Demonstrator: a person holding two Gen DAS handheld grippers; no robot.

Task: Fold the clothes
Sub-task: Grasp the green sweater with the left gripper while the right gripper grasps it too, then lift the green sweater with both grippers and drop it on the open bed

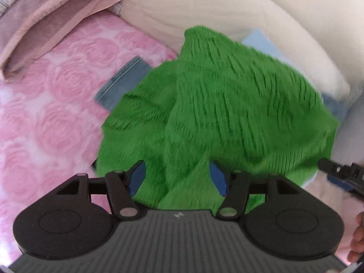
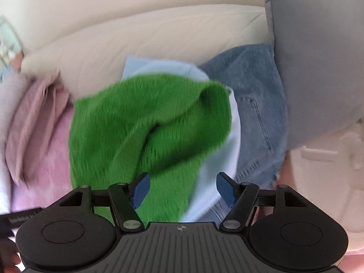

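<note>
We find the left gripper point(image 1: 177, 179) spread wide, its blue pads on either side of the near edge of the green fuzzy garment point(image 1: 216, 104); the cloth runs between the fingers, but we see no pad pressed onto it, so we judge it is not clamped. The right gripper point(image 2: 183, 190) stands equally wide over the same green fuzzy garment point(image 2: 145, 127), gripping nothing; its tip enters the left view at the right edge.

The garment lies in a rumpled heap, with a thick ridge down its middle and one rounded lobe turned over. We see no flat, squared fold, so we judge this piece as unfolded or only partly gathered; motion blur hides its hem and sleeves.

Beneath and beside it we note a pale blue cloth point(image 2: 218, 136) and denim point(image 2: 254, 104), spread loosely. Farther left, on the pink rose-patterned blanket point(image 1: 56, 104), a small blue-grey piece point(image 1: 122, 84) lies flat, and beyond it a mauve cloth point(image 1: 45, 18) sits in layers, seemingly folded. A cream cushion point(image 1: 204, 6) backs the scene.

We judge that some pieces are done and the green one, with the loose items, remains.
</note>
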